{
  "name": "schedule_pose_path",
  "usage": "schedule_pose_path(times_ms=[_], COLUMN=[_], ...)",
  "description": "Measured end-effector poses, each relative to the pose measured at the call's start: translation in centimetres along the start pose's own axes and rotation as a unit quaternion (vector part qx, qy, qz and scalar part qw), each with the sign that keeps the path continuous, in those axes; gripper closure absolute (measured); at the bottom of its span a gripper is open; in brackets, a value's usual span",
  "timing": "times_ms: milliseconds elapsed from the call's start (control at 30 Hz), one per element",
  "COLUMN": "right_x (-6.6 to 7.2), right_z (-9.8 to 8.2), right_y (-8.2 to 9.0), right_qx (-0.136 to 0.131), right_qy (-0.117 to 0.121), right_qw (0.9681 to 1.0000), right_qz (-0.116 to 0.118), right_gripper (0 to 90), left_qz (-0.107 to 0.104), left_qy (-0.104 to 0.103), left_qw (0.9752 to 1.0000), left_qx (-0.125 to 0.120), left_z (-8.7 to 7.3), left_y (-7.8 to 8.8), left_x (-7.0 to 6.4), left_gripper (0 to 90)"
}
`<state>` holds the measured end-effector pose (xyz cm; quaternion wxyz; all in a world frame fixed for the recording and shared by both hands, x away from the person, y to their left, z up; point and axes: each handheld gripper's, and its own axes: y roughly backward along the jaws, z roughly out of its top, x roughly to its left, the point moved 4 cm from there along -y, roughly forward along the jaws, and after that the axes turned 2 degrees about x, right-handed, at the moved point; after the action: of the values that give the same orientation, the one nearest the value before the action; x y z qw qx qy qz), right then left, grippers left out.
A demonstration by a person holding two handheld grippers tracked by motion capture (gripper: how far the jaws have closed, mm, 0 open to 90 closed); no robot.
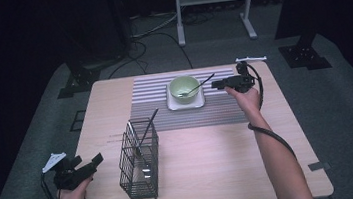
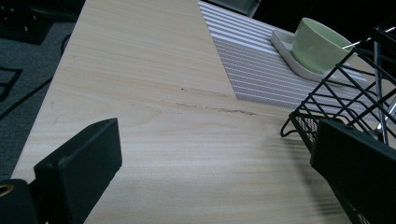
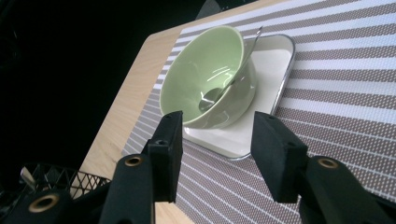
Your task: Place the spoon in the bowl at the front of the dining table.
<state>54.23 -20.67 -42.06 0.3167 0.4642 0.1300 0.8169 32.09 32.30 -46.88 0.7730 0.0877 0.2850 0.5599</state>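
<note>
The wooden surface [image 1: 208, 171] carried a striped placemat [image 1: 154, 102] at its far side, w/ a white square plate [image 1: 185, 102] on it as a saucer under the green bowl [image 1: 183, 86]. Nearer the person stood a black wire caddy [image 1: 140, 161] holding utensils upright, probably the supply for the place setting. A spoon [image 1: 198, 87] lay in the bowl, its head at the bottom and its handle leaning over the rim toward the right hand-held gripper [image 1: 219, 83] — apparently just set there. That gripper sat just beside the handle tip, jaws spread w/ nothing between them, forearm stretched far across, wrist level. The left hand-held gripper [image 1: 96, 160] rested near the front-left corner beside the caddy — jaws spread wide, empty, pointing at the caddy.
</note>
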Motion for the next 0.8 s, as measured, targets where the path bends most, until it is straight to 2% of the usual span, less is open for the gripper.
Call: schedule_pose_path(times_ms=[467, 800], right_x=[1.5, 2.3], right_z=[-1.5, -2.5], right_y=[0.2, 0.3], right_qx=[0.016, 0.034], right_qy=[0.021, 0.034], right_qw=[0.9995, 0.9987], right_qz=[0.018, 0.016], right_gripper=[36.9, 28.9], left_qz=[0.000, 0.000], left_qy=[-0.001, -0.002], left_qw=[1.0000, 1.0000], left_qx=[0.004, 0.006], left_z=[-0.1, -0.2], left_y=[-0.1, -0.2], left_x=[-0.1, -0.1], left_gripper=[1.0, 1.0])
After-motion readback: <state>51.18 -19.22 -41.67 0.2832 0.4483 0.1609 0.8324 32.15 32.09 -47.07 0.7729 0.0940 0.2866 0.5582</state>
